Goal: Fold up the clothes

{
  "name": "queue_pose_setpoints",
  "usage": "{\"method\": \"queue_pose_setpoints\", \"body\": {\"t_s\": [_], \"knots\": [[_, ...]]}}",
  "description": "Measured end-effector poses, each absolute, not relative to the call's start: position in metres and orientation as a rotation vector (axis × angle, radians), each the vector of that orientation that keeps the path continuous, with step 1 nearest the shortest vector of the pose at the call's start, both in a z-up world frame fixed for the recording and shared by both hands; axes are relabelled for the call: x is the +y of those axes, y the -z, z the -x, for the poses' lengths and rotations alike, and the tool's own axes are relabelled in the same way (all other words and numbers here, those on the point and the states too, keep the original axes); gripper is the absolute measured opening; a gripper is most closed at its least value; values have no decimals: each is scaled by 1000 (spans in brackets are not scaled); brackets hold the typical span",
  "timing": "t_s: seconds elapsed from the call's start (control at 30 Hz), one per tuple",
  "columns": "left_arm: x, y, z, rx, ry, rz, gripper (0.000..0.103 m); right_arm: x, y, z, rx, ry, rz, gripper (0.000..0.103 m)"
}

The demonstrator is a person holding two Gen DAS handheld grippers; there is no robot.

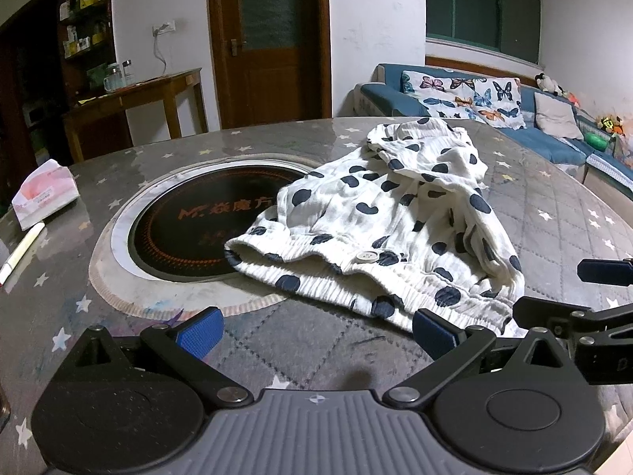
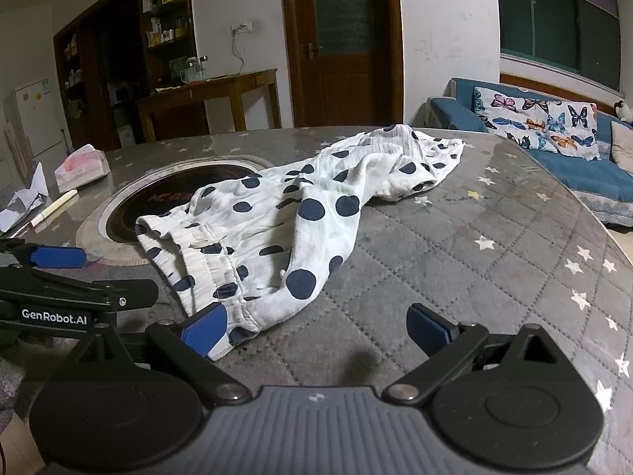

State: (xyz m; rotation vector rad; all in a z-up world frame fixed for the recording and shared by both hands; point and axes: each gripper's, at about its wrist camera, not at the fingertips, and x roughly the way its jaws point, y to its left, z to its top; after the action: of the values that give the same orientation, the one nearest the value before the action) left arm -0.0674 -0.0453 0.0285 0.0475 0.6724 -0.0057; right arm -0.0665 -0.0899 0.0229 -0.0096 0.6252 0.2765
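The polka-dot trousers (image 1: 379, 213) lie crumpled on the table (image 1: 277, 340), waistband end nearest, legs trailing away toward the far edge. Both tongs are spread wide and hold nothing: the left tongs (image 1: 316, 330) sit just short of the elastic waistband (image 1: 356, 281), with the band ahead of them and running off to their right; the right tongs (image 2: 316, 330) have the waistband's near corner just beside their left finger (image 2: 205, 330), and bare quilted cover ahead between the fingers.

The step in hand looks like the first grasp, taking the waistband at 2 points so the garment can be lifted and spread flat. To do it well:

1. Each pair of tongs should likely take 1 end of the waistband, well apart, so the cloth hangs evenly.
2. The left tongs would do best to reach forward and left, toward the band end lying over the black hob (image 1: 190, 229) set in the table.
3. The right tongs need to shift left, so the near corner comes between the fingers.
4. Pinch the thick elastic, through both layers; the thin cloth will probably slip or bunch.
5. The button (image 1: 366, 256) is best avoided, since a pad closing on it may grip badly.

The tissue pack (image 1: 45, 192) and pen (image 1: 21, 253), off to the left of the left tongs, lie well apart from the work
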Motion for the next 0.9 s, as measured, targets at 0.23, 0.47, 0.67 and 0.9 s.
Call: {"method": "queue_pose_setpoints", "body": {"t_s": [0.23, 0.47, 0.67, 0.9], "knots": [[-45, -30, 56, 674, 9, -52, 103, -85, -23, 56, 630, -285, 12, 99], [-39, -34, 39, 670, -5, -53, 103, -80, -22, 44, 643, -297, 10, 98], [-28, -39, 15, 657, -40, -59, 103, -80, -18, 31, 667, -301, -16, 89], [-12, -38, -24, 662, -104, -76, 96, -84, -12, 19, 710, -314, -61, 69]]}}
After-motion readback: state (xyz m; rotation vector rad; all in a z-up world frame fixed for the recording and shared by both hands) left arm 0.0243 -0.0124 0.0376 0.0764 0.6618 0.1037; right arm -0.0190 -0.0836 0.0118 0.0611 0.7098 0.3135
